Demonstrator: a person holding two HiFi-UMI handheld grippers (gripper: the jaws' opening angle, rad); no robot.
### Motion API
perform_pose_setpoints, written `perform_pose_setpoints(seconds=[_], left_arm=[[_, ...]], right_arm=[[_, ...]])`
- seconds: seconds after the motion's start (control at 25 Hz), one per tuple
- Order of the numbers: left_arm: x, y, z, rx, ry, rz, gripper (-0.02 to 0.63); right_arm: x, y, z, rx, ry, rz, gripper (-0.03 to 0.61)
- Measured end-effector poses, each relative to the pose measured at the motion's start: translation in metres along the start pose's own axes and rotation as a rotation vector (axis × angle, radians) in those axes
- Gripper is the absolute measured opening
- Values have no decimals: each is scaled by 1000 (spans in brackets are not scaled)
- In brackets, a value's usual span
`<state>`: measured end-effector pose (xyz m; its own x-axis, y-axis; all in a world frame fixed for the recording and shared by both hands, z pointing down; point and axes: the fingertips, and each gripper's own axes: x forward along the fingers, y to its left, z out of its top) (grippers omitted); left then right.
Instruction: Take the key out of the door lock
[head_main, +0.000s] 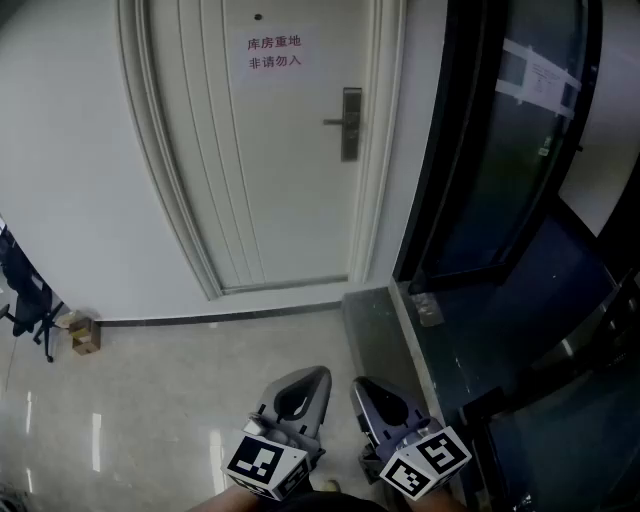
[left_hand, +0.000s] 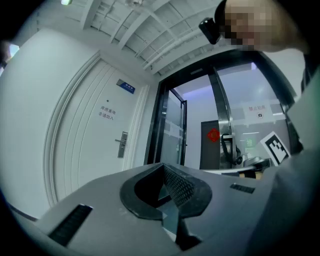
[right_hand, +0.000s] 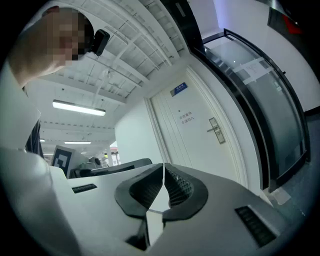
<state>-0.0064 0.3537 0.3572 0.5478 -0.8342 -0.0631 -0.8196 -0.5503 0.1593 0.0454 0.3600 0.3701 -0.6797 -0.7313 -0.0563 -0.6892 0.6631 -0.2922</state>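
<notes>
Clenched empty: left tongs (head_main: 316, 377), right tongs (head_main: 362, 387); key, unseen at door lock (head_main: 350, 124), is judged light, stiff, best pinched by head.

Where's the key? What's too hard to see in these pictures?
Head view: lock too far and small to show any key; same in both gripper views.
Head view: door top cut off by the picture's edge.
Head view: chair cut by the left edge.
Left gripper view: sign print too small to read.
</notes>
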Motion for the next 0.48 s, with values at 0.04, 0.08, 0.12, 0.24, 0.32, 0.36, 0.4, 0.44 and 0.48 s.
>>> perform_pose_setpoints(seconds=[0.04,0.08,0.12,0.24,0.32,0.36,0.4,0.44,0.48], left_arm=[[6,7,1,14,1,-1,6],[13,14,4,27,0,-3,6],[19,22,7,37,-3,-4,6],[42,49,15,43,-9,-7,6],[61,68,20,37,-12,-10,6],[70,78,22,35,-13,-14,6],[79,87,23,34,-14,-18,6],[88,97,23,32,-13,-23,6],[96,107,22,30,-12,-27,6]], right_arm=[[8,-3,0,0,3,-1,17],[16,-7,1,-1,5,-3,17],[25,-11,2,-1,7,-6,17],[55,-25,7,-1,10,-19,17],[78,-37,12,-7,11,-27,17],[90,-43,15,-10,11,-30,17],[103,-49,17,-12,11,-34,17],[116,-55,18,-15,9,-37,17],[128,-60,20,-18,7,-38,17]])
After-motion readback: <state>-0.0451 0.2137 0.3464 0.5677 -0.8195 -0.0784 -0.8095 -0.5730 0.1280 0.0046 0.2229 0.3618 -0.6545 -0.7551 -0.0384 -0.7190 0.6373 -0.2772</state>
